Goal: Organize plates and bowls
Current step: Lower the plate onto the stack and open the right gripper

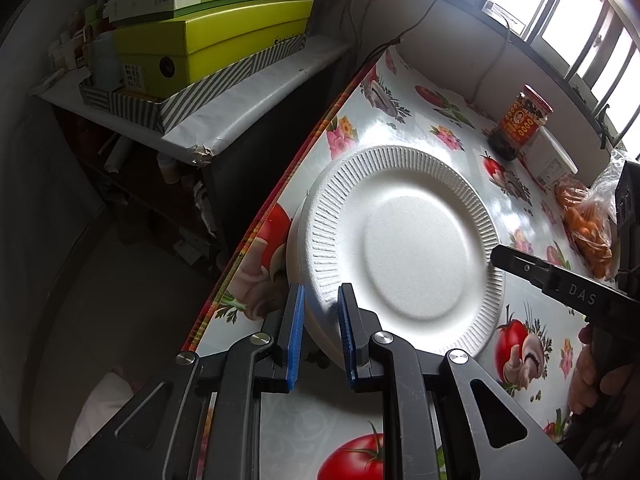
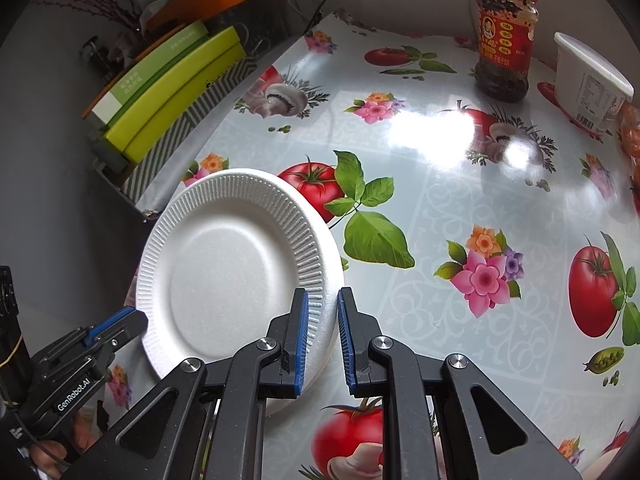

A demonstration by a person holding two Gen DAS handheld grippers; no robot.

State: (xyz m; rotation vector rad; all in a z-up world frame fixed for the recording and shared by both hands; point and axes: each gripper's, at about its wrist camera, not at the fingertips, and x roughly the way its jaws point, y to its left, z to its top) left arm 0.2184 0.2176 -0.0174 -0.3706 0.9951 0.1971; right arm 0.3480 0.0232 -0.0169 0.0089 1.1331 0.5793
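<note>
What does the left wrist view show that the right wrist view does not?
Only the left wrist view shows the barred window, the floor beside the table, and the bag of orange food in full. Only the right wrist view shows the wide stretch of bare tablecloth right of the plate. Both show the white foam plate, both grippers clamped on opposite rim edges, the chili sauce jar, the white tub and green boxes.

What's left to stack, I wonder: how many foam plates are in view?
1. The foam plate lies face-up by the table edge, its rim held by the left gripper and the right gripper. White foam shows beneath it, so more may be hidden.
</note>
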